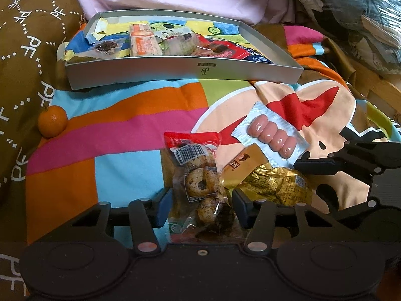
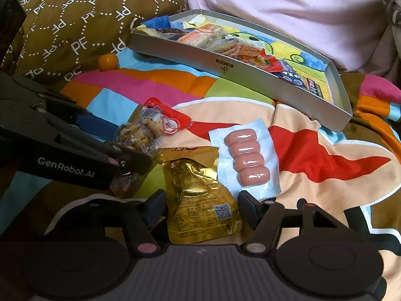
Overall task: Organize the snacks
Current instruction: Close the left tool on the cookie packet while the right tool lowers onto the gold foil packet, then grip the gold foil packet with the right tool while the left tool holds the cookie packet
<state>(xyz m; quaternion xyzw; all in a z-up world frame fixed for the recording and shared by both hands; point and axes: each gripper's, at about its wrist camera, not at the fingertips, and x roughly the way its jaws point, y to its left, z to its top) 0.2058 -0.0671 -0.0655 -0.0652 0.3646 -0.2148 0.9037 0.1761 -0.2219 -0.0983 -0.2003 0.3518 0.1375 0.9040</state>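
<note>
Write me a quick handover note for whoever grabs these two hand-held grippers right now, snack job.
Left hand-held gripper: jaws straddle the clear egg pack; pads not clearly pressing.
Right hand-held gripper: jaws straddle the gold foil pack, same state.
Sausage pack lies on the blanket beside the gold pack; orange sits by the brown pillow.
Done: several snacks already in the grey box.
Left: egg, gold and sausage packs, possibly the orange, go into the box.
</note>
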